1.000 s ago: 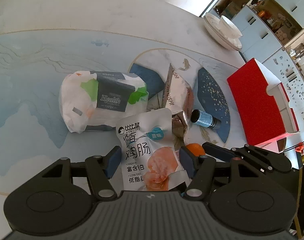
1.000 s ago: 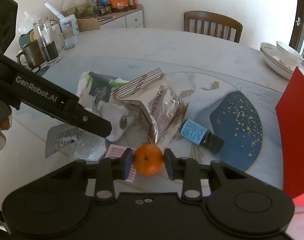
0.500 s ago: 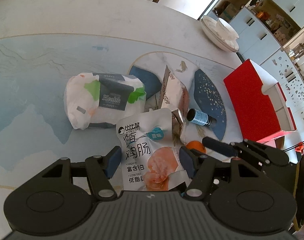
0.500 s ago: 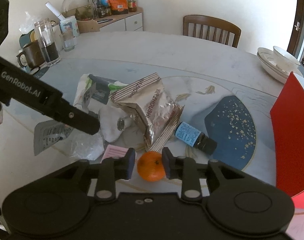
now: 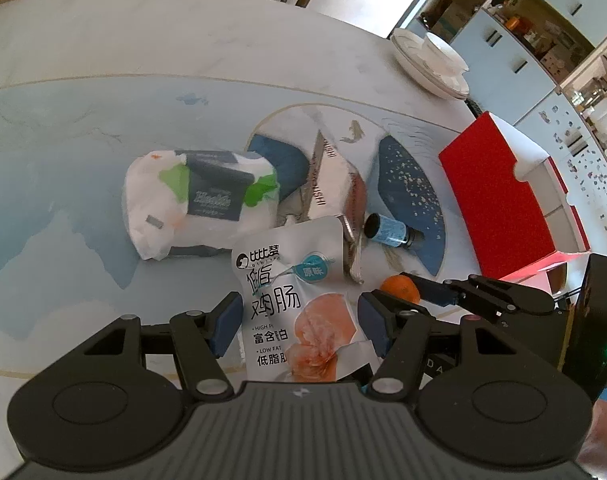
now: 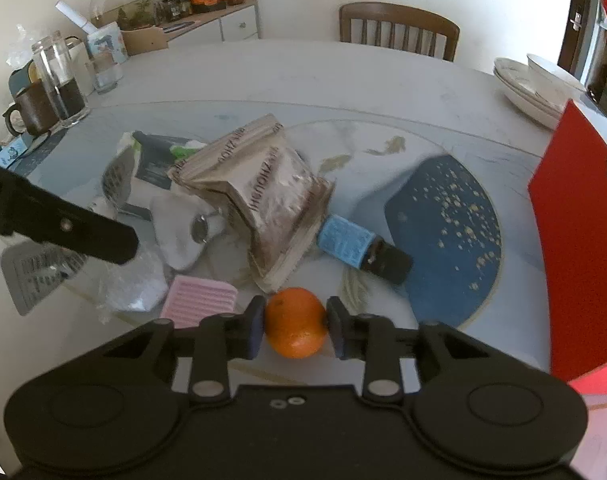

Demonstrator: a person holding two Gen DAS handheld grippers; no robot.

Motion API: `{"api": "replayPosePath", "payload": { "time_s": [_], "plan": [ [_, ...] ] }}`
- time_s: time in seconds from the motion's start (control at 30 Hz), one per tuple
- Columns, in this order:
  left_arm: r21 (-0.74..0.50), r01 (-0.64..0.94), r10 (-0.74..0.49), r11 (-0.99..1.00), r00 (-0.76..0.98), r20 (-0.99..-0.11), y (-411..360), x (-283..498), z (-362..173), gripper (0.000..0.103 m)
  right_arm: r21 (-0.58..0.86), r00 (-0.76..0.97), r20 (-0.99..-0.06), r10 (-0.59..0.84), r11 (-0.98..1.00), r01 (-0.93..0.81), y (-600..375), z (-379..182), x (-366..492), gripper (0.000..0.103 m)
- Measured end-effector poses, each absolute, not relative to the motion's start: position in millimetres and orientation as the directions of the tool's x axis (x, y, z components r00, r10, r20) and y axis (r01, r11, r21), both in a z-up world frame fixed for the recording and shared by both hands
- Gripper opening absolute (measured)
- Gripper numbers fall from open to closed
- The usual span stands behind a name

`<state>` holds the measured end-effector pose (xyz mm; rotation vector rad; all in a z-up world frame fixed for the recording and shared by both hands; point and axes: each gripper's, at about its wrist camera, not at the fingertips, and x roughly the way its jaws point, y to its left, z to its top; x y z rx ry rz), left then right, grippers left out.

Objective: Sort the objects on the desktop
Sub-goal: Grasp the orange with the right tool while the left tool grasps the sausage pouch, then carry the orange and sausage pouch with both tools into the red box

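Now mid-pick: right gripper clamped on small round orange tangerine, pads pressed to both sides, fruit just above pale marbled tabletop beside crumpled silver foil snack bag. Left gripper closed on white printed chicken-sausage pouch, held in front of the clutter. Next, probably: carry each across to open red cardboard box at the right, keeping clear of small blue-labelled dark bottle.
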<state>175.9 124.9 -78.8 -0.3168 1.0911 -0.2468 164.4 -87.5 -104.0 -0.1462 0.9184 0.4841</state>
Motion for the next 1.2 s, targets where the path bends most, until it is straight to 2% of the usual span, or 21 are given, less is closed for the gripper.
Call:
{"api": "replayPosePath", "payload": {
  "time_s": [0.47,1.2],
  "plan": [
    [-0.322,0.153,-0.356,0.934,0.447,-0.82,82,179,-61,0.063,0.088,0.515,-0.8,0.307,0.91,-0.406,-127,-86,153,0.03],
    [-0.317,0.271,-0.413,0.909,0.477,-0.775,-10,193,-25,0.063,0.113,0.628,-0.706,0.329,0.927,-0.358,-229,0,154,0.03]
  ]
}}
